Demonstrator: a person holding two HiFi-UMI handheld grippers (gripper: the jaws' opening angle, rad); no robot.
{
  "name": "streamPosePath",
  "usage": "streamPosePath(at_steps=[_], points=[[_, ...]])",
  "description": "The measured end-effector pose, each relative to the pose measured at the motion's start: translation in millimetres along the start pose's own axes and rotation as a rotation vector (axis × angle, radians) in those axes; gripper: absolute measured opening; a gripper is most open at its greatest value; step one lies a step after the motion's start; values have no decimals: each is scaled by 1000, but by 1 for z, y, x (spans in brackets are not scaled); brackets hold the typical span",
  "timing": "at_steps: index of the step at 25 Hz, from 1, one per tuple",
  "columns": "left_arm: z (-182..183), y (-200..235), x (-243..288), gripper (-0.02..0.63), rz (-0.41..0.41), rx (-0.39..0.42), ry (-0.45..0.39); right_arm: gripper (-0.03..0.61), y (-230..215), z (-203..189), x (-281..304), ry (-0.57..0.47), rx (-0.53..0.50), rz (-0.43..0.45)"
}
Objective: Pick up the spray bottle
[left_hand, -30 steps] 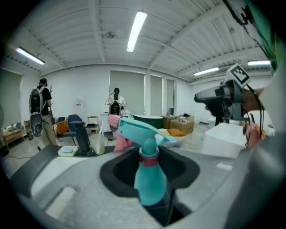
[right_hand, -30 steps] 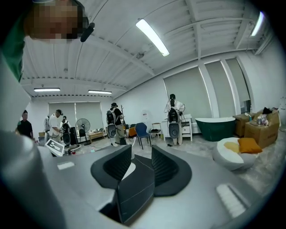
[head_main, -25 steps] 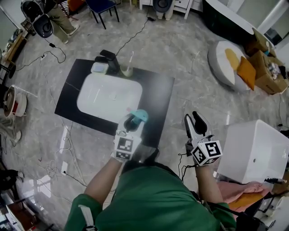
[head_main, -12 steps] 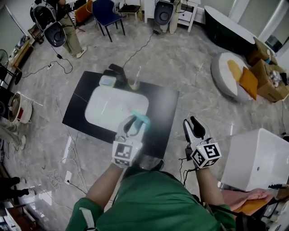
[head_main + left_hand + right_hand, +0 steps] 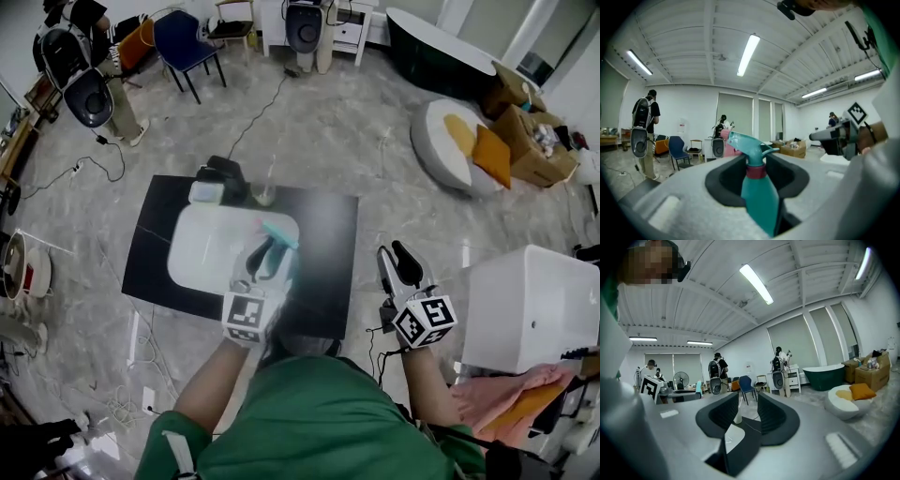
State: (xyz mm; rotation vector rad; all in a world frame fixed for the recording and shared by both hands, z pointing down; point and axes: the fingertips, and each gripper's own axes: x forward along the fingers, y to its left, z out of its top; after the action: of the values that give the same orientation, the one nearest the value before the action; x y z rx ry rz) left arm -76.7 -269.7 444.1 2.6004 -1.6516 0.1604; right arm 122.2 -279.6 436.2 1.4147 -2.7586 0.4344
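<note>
A teal spray bottle (image 5: 279, 235) with a dark red collar stands upright between the jaws of my left gripper (image 5: 265, 259), lifted above the white basin (image 5: 208, 251). In the left gripper view the bottle (image 5: 760, 197) fills the gap, the pads press on its body below the collar, and the jaws of my left gripper (image 5: 757, 174) are closing on it. My right gripper (image 5: 397, 263) hovers off the right edge of the black counter (image 5: 330, 246). In the right gripper view, my right gripper (image 5: 747, 414) holds its jaws narrowly open with nothing between them.
At the basin's far side stand a black faucet (image 5: 226, 174), a soap dish (image 5: 206, 192) and a glass with a stick (image 5: 265, 195). A white box-shaped unit (image 5: 532, 311) is at the right. Cables lie on the floor at left; chairs and a person stand farther off.
My left gripper has risen and moved forward over the basin with the spray bottle in it. The right gripper has drifted a little forward and up.
</note>
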Motion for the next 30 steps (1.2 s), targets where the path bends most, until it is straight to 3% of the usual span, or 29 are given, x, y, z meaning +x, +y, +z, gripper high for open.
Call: streamPosePath(at_steps=[14, 30], points=[[41, 16, 39, 130, -42, 47, -55, 98, -15, 28, 16, -56, -4, -52], [47, 16, 54, 130, -40, 63, -65, 97, -22, 30, 24, -51, -30, -31]])
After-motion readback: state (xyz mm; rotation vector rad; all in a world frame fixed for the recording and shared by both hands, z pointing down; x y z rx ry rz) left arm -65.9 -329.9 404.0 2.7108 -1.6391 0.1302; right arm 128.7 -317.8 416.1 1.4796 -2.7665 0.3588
